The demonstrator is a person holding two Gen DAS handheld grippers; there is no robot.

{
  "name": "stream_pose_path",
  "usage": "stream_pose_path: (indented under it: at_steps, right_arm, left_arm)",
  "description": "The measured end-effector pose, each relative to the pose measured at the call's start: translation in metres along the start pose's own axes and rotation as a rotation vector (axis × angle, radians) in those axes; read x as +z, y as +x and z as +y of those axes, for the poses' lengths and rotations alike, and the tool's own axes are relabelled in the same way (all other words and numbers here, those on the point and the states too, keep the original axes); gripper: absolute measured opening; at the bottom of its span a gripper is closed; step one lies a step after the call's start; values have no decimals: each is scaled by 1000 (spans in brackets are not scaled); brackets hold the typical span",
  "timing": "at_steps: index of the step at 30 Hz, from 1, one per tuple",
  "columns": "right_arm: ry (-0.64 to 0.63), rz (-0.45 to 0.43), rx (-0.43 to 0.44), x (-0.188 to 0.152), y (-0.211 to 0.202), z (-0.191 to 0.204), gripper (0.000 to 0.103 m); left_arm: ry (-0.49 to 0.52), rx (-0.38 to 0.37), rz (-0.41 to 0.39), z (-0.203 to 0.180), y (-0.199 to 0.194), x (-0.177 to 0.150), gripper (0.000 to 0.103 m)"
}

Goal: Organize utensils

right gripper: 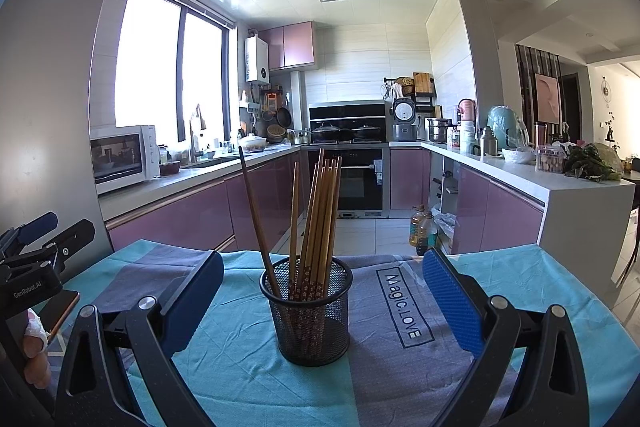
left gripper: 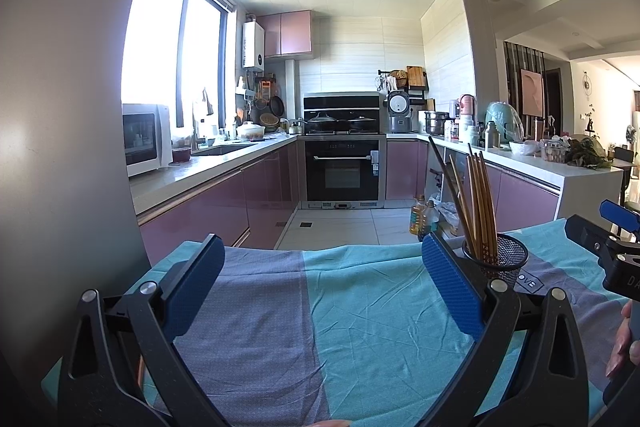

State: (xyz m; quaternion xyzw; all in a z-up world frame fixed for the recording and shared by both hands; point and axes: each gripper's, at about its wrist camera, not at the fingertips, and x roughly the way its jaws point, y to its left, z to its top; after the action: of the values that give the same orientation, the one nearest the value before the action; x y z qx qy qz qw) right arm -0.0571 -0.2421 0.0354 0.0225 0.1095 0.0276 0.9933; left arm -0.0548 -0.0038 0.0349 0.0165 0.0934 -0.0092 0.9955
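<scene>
Teal-and-grey striped cotton cloth (right gripper: 404,367) w/ "Magic.LOVE" printed on it is covering the whole table, and nothing loose is showing on it in either view. Black wire-mesh cylindrical holder (right gripper: 307,311) is standing upright on the cloth, dead ahead at 12 o'clock of the right gripper (right gripper: 323,301), between its two blue pads but not touching them. In the left wrist view the same holder (left gripper: 495,259) is sitting at approx 1 o'clock, just past the right-hand pad.

Bundle of brown wooden chopsticks w/ flower-patterned ends (right gripper: 320,223) is standing in the holder, patterned ends down, leaning toward 1 o'clock. One darker, longer chopstick (right gripper: 256,219) is leaning the other way, toward 11.

Left gripper (left gripper: 323,297) is hovering over bare cloth, jaws spread wide, nothing in them. Right gripper: jaws also spread wide, empty.

Judgement: task is looking done or v. nearly so, since every utensil visible is already in the holder. Possibly left: straightening the odd dark stick, or items lying out of frame; can't tell from these views.
</scene>
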Motion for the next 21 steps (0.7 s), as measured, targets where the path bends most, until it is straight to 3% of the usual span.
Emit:
stream_pose_path:
  at_steps: [21]
  right_arm:
    - [11,8,-5,-2,2,-1,96]
  left_arm:
    - [3,5,3,2,-1,1,97]
